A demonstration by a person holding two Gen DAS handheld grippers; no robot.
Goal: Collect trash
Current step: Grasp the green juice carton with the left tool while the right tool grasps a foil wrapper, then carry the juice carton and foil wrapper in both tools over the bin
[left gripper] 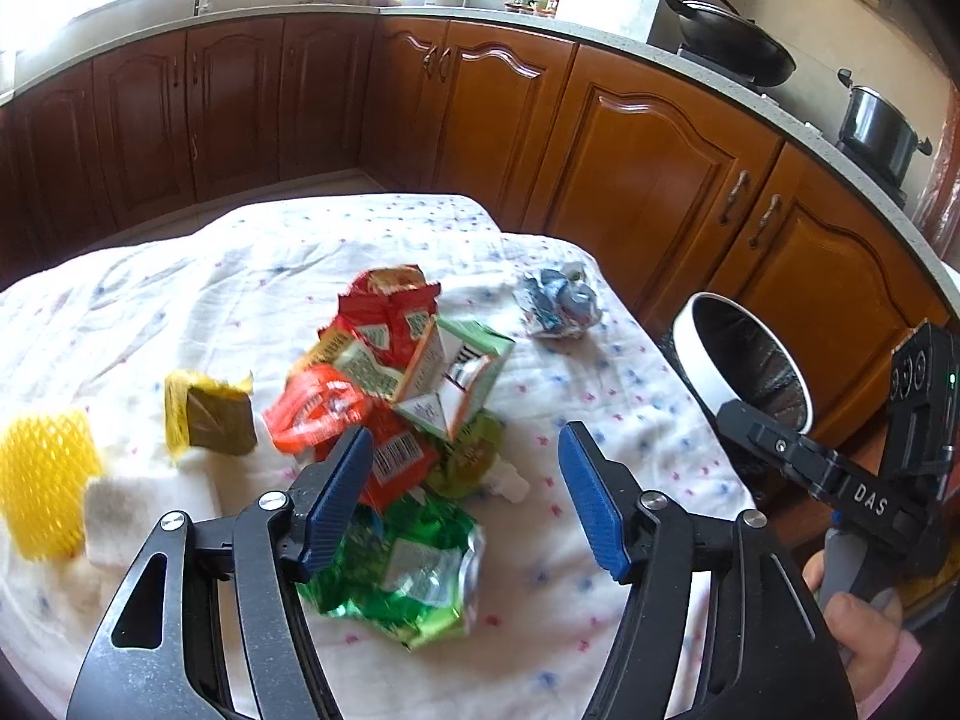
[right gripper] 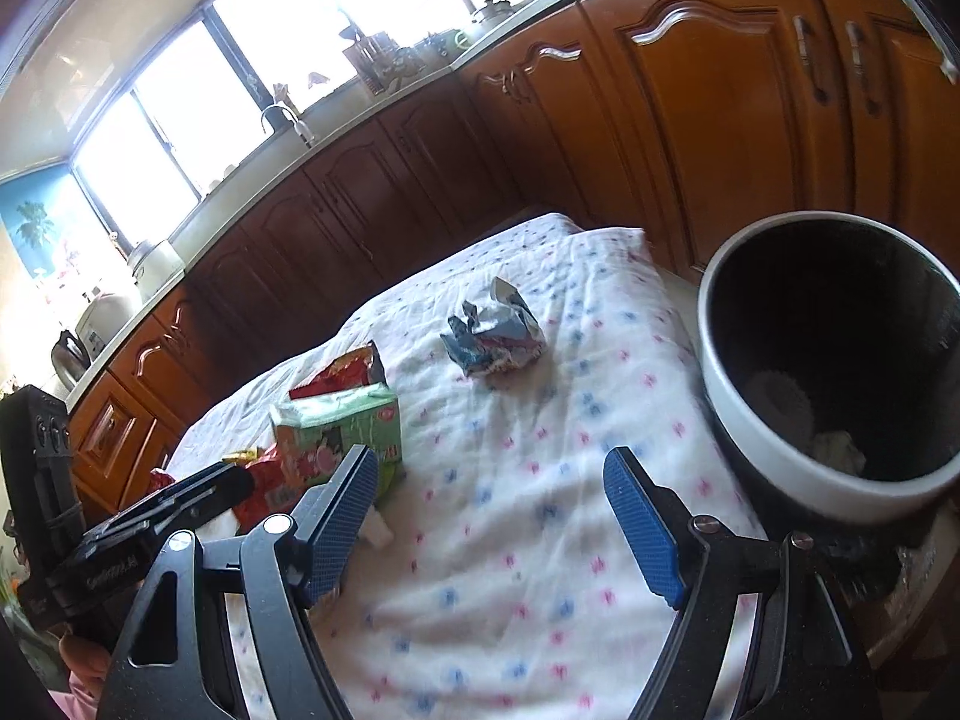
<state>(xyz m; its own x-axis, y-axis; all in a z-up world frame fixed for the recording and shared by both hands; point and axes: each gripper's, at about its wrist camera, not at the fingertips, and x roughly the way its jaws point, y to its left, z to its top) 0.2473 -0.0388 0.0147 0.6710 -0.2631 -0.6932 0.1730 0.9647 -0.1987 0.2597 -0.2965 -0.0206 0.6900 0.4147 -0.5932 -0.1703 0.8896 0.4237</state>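
A pile of trash lies on the cloth-covered table [left gripper: 180, 300]: red wrappers [left gripper: 384, 312], a green and white carton [left gripper: 456, 372], a green foil bag [left gripper: 402, 576], a yellow packet [left gripper: 207, 414], yellow foam net [left gripper: 45, 480]. A crumpled blue-white wrapper [left gripper: 558, 303] lies apart, also in the right wrist view [right gripper: 492, 339]. My left gripper [left gripper: 468, 480] is open, hovering over the pile. My right gripper [right gripper: 492, 510] is open and empty over bare cloth, beside the white bin [right gripper: 774, 438], which holds some white paper.
The bin [left gripper: 702, 348] stands off the table's right edge. Wooden kitchen cabinets [left gripper: 648, 168] and a counter with a wok [left gripper: 732, 42] and pot [left gripper: 876, 126] run behind. The carton [right gripper: 342, 432] sits left of my right gripper.
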